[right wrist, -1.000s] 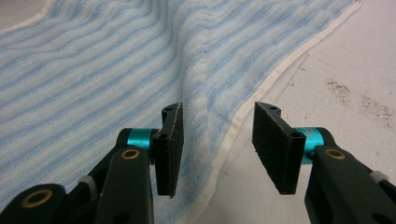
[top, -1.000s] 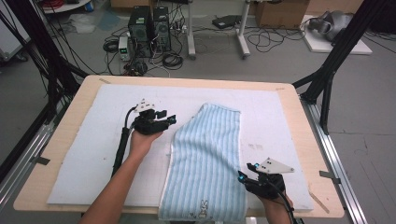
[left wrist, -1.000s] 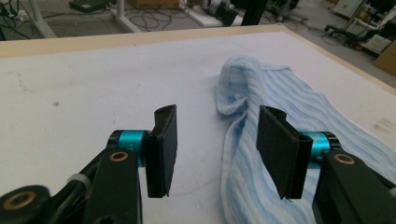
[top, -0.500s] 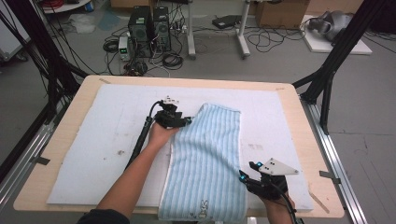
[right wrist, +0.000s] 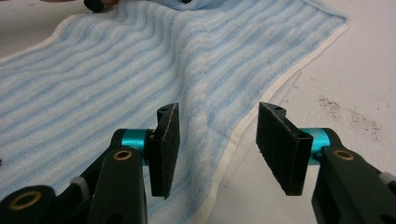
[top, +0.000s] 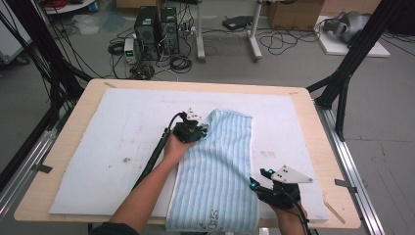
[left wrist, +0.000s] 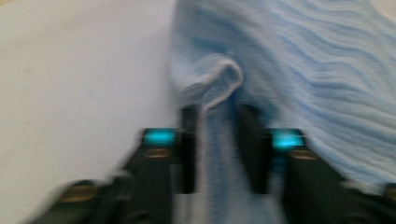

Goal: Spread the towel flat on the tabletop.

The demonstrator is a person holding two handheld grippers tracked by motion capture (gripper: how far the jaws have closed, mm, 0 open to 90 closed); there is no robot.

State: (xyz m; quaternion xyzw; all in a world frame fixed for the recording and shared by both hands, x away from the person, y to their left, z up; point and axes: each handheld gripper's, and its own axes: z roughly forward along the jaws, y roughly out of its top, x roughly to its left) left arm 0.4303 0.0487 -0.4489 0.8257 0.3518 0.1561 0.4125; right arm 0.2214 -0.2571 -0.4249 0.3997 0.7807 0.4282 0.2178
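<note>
1. A light blue striped towel (top: 218,171) lies lengthwise on the white mat (top: 98,147) covering the desk (top: 63,105), running from about the centre down to the 6 o'clock edge.
2. The left hand-held gripper (top: 192,129) sits at the towel's far left corner, roughly 11 o'clock from the towel's middle.
3. In the left gripper view, its jaws are closed in on a raised fold of the towel's white-hemmed edge (left wrist: 212,86); the picture is blurred.
4. The right hand-held gripper (top: 268,188) hovers at the towel's right edge, about 4 o'clock from the towel's middle.
5. In the right gripper view, its jaws stand wide apart with nothing between them, straddling the towel's hem (right wrist: 233,140) over the mat.
</note>
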